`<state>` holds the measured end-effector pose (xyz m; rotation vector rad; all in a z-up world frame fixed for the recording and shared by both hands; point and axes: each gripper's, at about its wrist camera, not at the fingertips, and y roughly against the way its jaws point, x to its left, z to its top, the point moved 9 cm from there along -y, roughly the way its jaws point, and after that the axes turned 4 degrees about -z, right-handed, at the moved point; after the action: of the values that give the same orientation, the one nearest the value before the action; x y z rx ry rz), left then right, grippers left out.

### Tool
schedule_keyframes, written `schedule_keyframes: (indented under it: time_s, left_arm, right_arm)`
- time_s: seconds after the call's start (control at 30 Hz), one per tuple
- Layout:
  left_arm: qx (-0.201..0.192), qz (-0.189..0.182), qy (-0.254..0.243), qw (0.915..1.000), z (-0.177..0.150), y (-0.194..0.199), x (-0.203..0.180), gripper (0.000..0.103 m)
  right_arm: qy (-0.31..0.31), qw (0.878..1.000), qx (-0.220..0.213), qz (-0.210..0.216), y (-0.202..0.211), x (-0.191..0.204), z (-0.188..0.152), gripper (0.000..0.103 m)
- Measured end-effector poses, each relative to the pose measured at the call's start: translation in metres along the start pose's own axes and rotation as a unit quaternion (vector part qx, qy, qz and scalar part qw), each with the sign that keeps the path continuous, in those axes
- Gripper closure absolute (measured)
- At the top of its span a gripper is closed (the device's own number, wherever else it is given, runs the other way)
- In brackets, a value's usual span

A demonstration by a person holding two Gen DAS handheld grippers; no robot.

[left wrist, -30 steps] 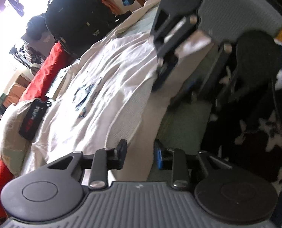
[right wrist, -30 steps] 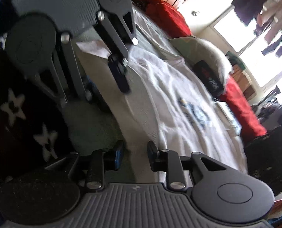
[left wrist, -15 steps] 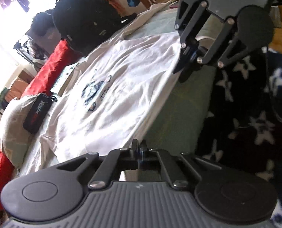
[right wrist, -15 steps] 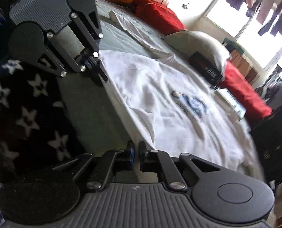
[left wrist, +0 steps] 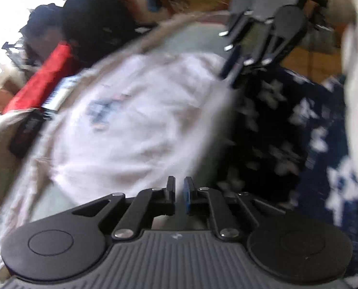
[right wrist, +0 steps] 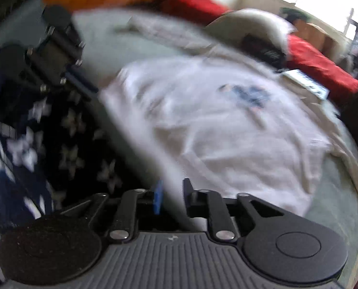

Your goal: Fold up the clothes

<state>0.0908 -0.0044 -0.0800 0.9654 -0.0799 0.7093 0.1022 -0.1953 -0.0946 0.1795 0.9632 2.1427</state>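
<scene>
A white T-shirt [left wrist: 140,125] with a small blue print lies spread on the pale green bed sheet [right wrist: 121,41]; both views are blurred by motion. My left gripper [left wrist: 179,190] is shut on the shirt's near edge, and white cloth shows in the narrow slit between its fingers. My right gripper [right wrist: 172,195] is shut on the same edge further along, with a band of cloth running between its fingers into the throat. Each gripper also shows in the other's view: the right gripper [left wrist: 232,69] at top right, the left gripper [right wrist: 82,84] at upper left.
A dark blanket with white stars [left wrist: 287,130] hangs along the bed's near side. Beyond the shirt are a red pillow [right wrist: 323,67], a cream pillow [right wrist: 256,24] with a black pouch [left wrist: 27,130], and a black bag [left wrist: 97,19].
Both grippers went from open to shut on the shirt's near edge. They have since swung upward with it, so more of the shirt shows, and the right fingers stand wider apart.
</scene>
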Motion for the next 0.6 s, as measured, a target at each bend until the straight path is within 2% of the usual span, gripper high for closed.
schedule_keyframes:
  time_s: [0.03,0.1,0.13,0.2,0.27,0.3,0.33,0.37,0.47,0.53,0.57,0.6]
  left_arm:
    - [0.002,0.025,0.01,0.9996,0.0,-0.005,0.015,0.092]
    - [0.014,0.039,0.037,0.9985,-0.006,-0.022,0.032,0.092]
    - [0.019,0.045,0.05,0.9975,-0.01,-0.031,0.04,0.092]
    - [0.027,0.039,0.071,0.9963,-0.018,-0.042,0.046,0.091]
    - [0.029,0.041,0.081,0.9955,-0.021,-0.039,0.049,0.09]
    - [0.029,0.042,0.085,0.995,-0.022,-0.037,0.05,0.09]
    - [0.03,0.043,0.09,0.9945,-0.023,-0.036,0.052,0.09]
    - [0.031,0.044,0.095,0.994,-0.024,-0.034,0.053,0.09]
    - [0.033,0.046,0.11,0.9923,-0.028,-0.03,0.057,0.09]
    - [0.034,0.048,0.12,0.9911,-0.03,-0.027,0.06,0.082]
    - [0.035,0.048,0.125,0.9904,-0.031,-0.025,0.062,0.08]
    - [0.035,0.049,0.129,0.9897,-0.032,-0.024,0.063,0.074]
  right_arm:
    - [-0.015,1.0,-0.007,-0.016,-0.001,-0.012,0.004,0.065]
    - [-0.049,0.998,-0.006,-0.045,-0.01,-0.039,0.002,0.065]
    - [-0.065,0.997,0.0,-0.046,-0.018,-0.047,-0.004,0.065]
    - [-0.092,0.995,0.02,-0.046,-0.036,-0.057,-0.019,0.065]
    - [-0.086,0.993,0.045,-0.062,-0.047,-0.059,-0.042,0.063]
    - [-0.096,0.993,0.029,-0.062,-0.041,-0.061,-0.049,0.06]
    - [-0.113,0.991,0.035,-0.063,-0.036,-0.064,-0.056,0.056]
    - [-0.123,0.989,0.042,-0.069,-0.029,-0.067,-0.063,0.056]
    - [-0.105,0.988,0.066,-0.089,-0.018,-0.064,-0.074,0.051]
    - [-0.103,0.987,0.078,-0.095,-0.015,-0.065,-0.072,0.051]
    - [-0.106,0.988,0.063,-0.094,-0.01,-0.066,-0.063,0.051]
    - [-0.11,0.989,0.047,-0.091,-0.007,-0.068,-0.054,0.051]
